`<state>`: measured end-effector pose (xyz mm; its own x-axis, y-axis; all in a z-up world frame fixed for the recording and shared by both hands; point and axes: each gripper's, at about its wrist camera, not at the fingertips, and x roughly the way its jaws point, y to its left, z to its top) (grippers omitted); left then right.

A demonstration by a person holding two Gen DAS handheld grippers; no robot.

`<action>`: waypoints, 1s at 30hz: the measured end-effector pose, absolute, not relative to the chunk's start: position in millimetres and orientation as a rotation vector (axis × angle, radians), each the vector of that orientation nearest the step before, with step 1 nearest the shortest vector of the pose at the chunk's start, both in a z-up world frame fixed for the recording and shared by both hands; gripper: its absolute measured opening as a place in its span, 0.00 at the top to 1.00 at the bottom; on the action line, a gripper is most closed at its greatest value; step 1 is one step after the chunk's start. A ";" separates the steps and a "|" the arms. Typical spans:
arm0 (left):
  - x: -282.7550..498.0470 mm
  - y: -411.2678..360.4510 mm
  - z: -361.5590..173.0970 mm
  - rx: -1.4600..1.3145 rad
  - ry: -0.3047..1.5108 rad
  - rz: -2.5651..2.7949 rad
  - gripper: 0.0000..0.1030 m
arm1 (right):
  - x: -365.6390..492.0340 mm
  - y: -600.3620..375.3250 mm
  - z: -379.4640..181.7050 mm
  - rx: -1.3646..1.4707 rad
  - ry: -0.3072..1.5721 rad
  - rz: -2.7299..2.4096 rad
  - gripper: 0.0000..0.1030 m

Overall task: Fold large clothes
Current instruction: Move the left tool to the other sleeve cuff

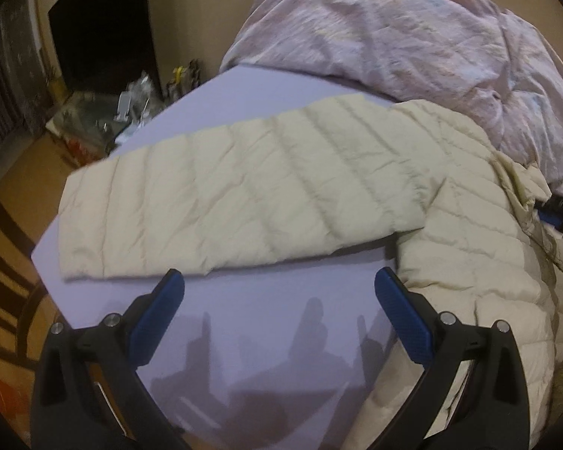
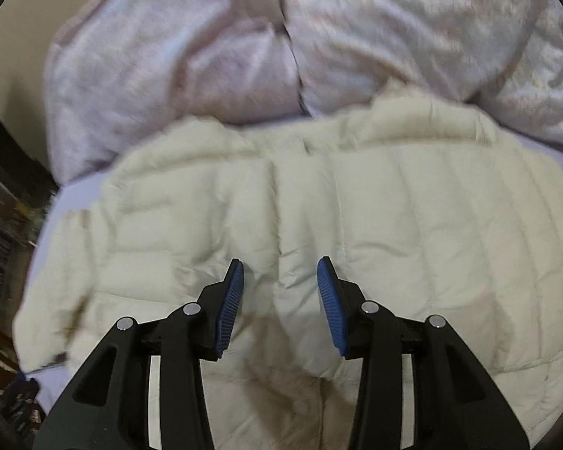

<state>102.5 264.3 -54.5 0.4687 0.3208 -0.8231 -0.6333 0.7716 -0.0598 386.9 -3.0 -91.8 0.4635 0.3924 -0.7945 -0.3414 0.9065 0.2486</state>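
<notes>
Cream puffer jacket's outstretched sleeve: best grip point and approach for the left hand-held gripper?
Probably the cuff end of the sleeve. It lies flat on the lavender sheet with that free edge exposed. The open left hand-held gripper could come from the near side, pinching the edge.

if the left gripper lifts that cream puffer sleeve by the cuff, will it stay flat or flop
Likely flop: the sleeve is soft quilted padding lying creased on the lavender sheet, so it should sag from the pinch. Its puffy look suggests it is light for its bulk. The smooth-looking shell might slip between the left gripper pads.
</notes>
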 end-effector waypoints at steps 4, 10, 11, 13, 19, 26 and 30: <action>87.7 281.3 -60.9 -0.475 0.925 0.618 0.02 | 387.3 8.7 -106.8 -0.027 0.986 0.416 0.50; 53.3 312.9 -61.5 -0.621 0.867 0.690 0.05 | 388.3 8.6 -104.2 -0.021 0.992 0.427 0.47; 49.1 317.5 -61.5 -0.640 0.860 0.704 0.08 | 387.8 7.9 -104.0 -0.016 0.991 0.433 0.47; 37.7 331.9 -63.0 -0.703 0.843 0.740 0.14 | 387.1 7.5 -103.6 -0.015 0.986 0.441 0.46; 12.8 369.0 -66.7 -0.836 0.795 0.826 0.19 | 385.5 5.0 -102.5 -0.019 0.975 0.455 0.46; 1.9 381.2 -79.0 -0.962 0.781 0.873 0.25 | 384.8 5.7 -103.5 -0.016 0.965 0.472 0.45; 2.5 385.0 -80.4 -1.011 0.750 0.885 0.29 | 384.6 3.0 -102.5 -0.012 0.963 0.481 0.45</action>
<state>2.5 385.0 -80.4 0.4498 0.2649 -0.8529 -0.8848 0.2624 -0.3851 384.6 3.0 -102.5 0.4747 0.3879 -0.7901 -0.3986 0.8951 0.1999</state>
